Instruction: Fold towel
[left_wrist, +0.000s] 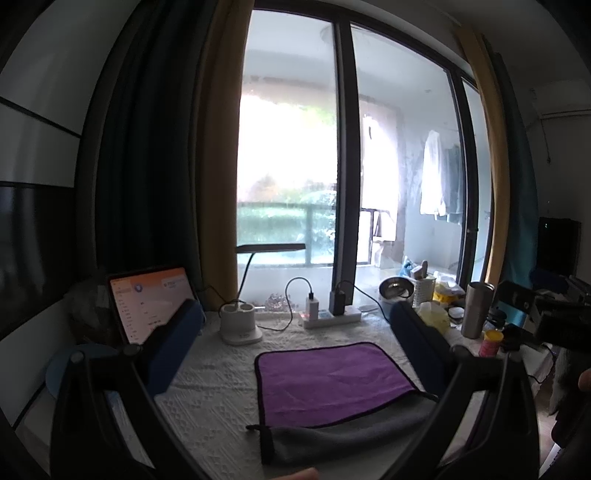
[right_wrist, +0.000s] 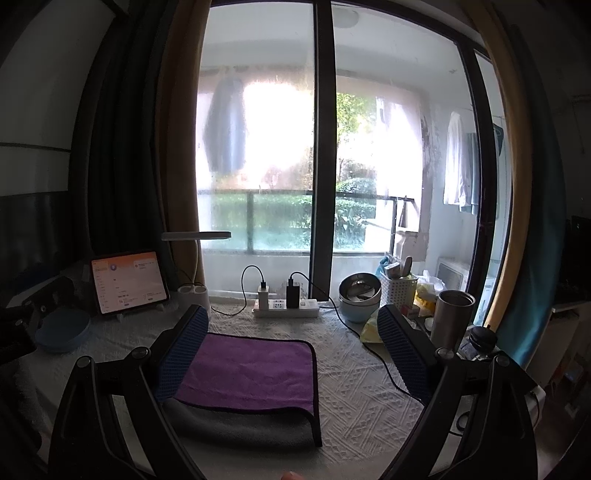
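Observation:
A purple towel (left_wrist: 328, 380) with a dark hem lies on the white textured tablecloth (left_wrist: 214, 373), its near part turned over to show the grey underside (left_wrist: 343, 435). It also shows in the right wrist view (right_wrist: 251, 373). My left gripper (left_wrist: 295, 332) is open and empty, held above the towel's near left. My right gripper (right_wrist: 291, 336) is open and empty, above the towel's near right; its left finger (right_wrist: 184, 354) covers the towel's left part.
At the back stand a tablet (right_wrist: 127, 282), a lamp base (left_wrist: 240, 325), a power strip with chargers (right_wrist: 286, 306), steel bowls (right_wrist: 360, 291), a white basket (right_wrist: 399, 286) and a steel tumbler (right_wrist: 452, 317). A blue bowl (right_wrist: 62, 330) sits left. A black cable (right_wrist: 376, 354) crosses the cloth right of the towel.

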